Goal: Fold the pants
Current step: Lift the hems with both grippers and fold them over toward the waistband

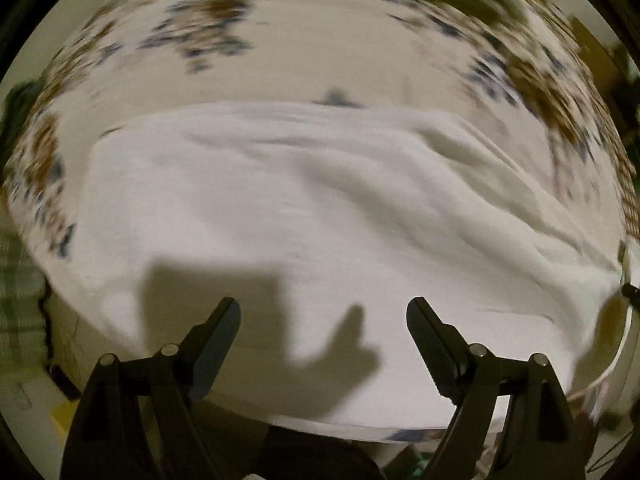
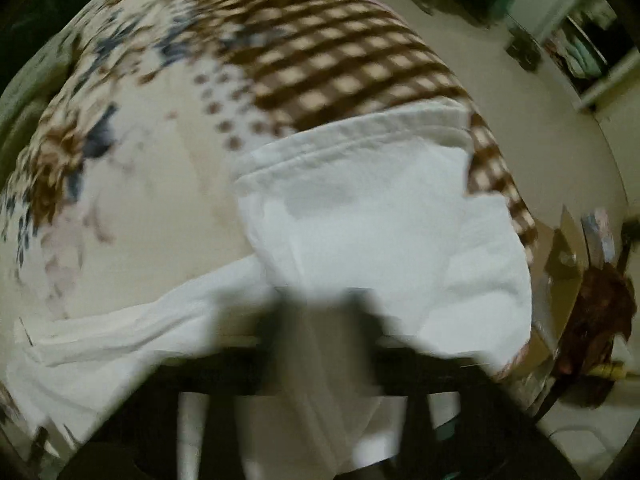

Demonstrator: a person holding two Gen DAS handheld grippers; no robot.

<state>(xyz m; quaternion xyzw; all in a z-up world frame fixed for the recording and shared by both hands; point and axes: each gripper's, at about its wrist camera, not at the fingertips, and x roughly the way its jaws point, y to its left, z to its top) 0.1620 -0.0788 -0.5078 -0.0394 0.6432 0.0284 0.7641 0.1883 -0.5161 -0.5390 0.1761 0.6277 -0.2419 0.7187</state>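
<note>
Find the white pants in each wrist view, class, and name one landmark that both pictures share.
Left wrist view: the white pants spread across the middle, beyond the open left tongs.
Right wrist view: the pants fill the centre and lower left, with the hem band at their upper edge; a fold runs down between the blurred right tongs.
Shared landmark: the floral bedspread under the pants.

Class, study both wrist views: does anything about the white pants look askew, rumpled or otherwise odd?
Yes. The white pants lie rumpled on the patterned cover, with ridges running across them. In the right wrist view, part of the pants hangs over the cover's near edge.
</note>
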